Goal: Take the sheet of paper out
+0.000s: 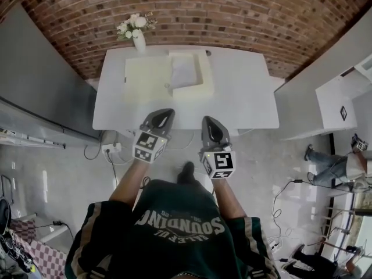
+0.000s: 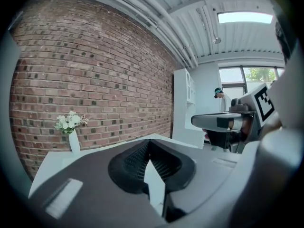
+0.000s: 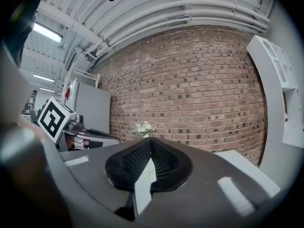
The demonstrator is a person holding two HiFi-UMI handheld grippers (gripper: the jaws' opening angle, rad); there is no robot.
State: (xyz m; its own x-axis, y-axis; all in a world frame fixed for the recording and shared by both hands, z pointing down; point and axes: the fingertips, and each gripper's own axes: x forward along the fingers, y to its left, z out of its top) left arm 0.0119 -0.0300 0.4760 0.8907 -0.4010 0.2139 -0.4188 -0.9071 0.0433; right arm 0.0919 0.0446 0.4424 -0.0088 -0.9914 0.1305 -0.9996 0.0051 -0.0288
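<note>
- Head view: left tongs (image 1: 167, 113) clenched, empty, near the front edge of the white worktop (image 1: 244, 97).
- sheet of paper (image 1: 185, 70) pale, flat, inside open cream box (image 1: 204, 81) mid-worktop.
- right tongs (image 1: 207, 121) clenched, empty.
- flower vase (image 1: 139, 40) at back edge, brick wall (image 1: 232, 16) behind.

Light is bright and even. A long white ceiling light panel (image 2: 244, 17) glows overexposed in the left gripper view. Fisheye distortion bows the red brick wall (image 1: 203, 10) and blackens both gripper views' corners. The white rectangular counter (image 1: 244, 97) looks washed out. The dark grey left gripper (image 2: 149, 148), close to the lens, is soft.
</note>
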